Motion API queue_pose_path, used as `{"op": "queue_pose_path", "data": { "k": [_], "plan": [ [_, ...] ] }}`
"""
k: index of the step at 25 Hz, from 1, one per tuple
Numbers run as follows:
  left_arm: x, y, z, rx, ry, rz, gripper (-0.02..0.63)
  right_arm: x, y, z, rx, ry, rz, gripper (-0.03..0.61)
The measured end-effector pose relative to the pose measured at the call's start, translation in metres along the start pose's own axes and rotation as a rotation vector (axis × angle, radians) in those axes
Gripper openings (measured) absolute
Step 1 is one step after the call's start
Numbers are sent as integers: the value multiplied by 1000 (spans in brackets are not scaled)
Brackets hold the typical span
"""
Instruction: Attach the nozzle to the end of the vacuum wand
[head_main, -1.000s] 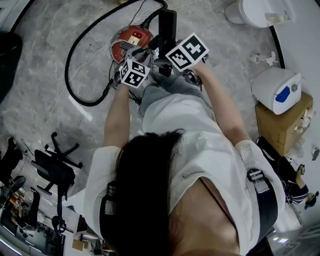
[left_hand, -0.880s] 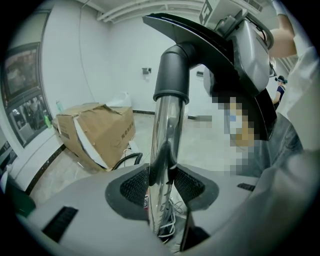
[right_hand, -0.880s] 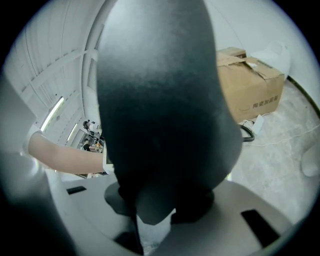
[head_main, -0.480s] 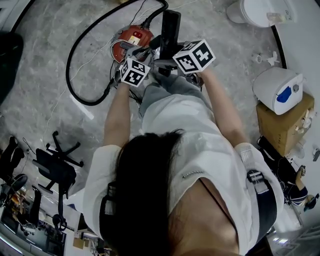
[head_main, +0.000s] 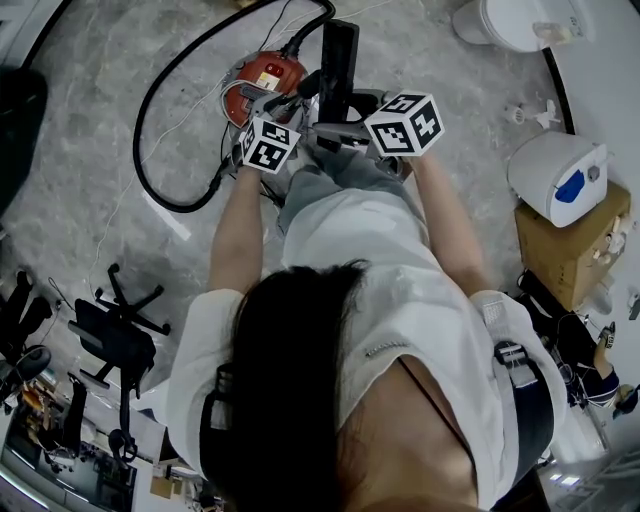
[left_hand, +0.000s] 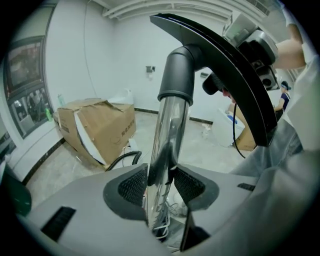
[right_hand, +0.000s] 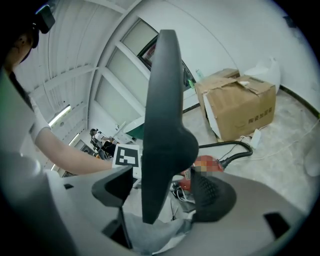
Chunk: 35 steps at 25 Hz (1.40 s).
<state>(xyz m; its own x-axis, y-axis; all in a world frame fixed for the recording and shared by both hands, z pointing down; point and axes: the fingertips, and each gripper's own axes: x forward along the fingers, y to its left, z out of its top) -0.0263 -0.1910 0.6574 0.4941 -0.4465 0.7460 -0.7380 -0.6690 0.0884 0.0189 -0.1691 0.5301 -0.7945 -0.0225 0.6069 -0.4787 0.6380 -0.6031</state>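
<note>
In the left gripper view a chrome vacuum wand (left_hand: 167, 140) rises between the pads, and my left gripper (left_hand: 162, 182) is shut on it. The black nozzle (left_hand: 225, 65) sits on the wand's top end by its dark collar (left_hand: 180, 75). In the right gripper view the same nozzle (right_hand: 162, 130) stands between the jaws of my right gripper (right_hand: 167, 192). Those jaws are opening, and neither pad presses on the nozzle. From the head view, both grippers, left (head_main: 295, 110) and right (head_main: 350, 125), meet at the nozzle (head_main: 337, 55) above the person's lap.
A red vacuum cleaner (head_main: 262, 80) with a black hose (head_main: 160, 120) lies on the floor ahead. A cardboard box (head_main: 565, 240) and a white-and-blue appliance (head_main: 555, 175) stand at the right. An office chair base (head_main: 120, 330) is at the left. Another box (left_hand: 97, 127) sits by the wall.
The right gripper's jaws have spread off the nozzle and its marker cube has shifted to the right. The left gripper and the wand have stayed put.
</note>
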Motion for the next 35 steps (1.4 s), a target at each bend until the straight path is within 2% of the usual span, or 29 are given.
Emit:
{"op": "queue_pose_path", "data": {
  "k": [3, 9, 12, 17, 21, 26, 35],
  "plan": [
    [0, 2, 1, -80, -20, -9, 166, -2, -1, -1, 0, -12, -22, 364],
    [0, 5, -1, -136, -19, 8, 180, -8, 1, 3, 10, -53, -33, 373],
    [-4, 7, -1, -196, -27, 18, 240, -10, 0, 0, -9, -51, -48, 374],
    [-15, 5, 1, -237, -55, 37, 307, -17, -2, 0, 4, -102, -69, 376],
    [-27, 6, 0, -264, -84, 50, 311, -26, -10, 2, -31, -134, -139, 376],
    [-50, 8, 4, -329, -141, 80, 311, -38, -11, 8, -17, -193, -152, 376],
    [-96, 2, 42, -248, -265, 142, 311, -59, -4, 6, -92, -263, -296, 376]
  ]
}}
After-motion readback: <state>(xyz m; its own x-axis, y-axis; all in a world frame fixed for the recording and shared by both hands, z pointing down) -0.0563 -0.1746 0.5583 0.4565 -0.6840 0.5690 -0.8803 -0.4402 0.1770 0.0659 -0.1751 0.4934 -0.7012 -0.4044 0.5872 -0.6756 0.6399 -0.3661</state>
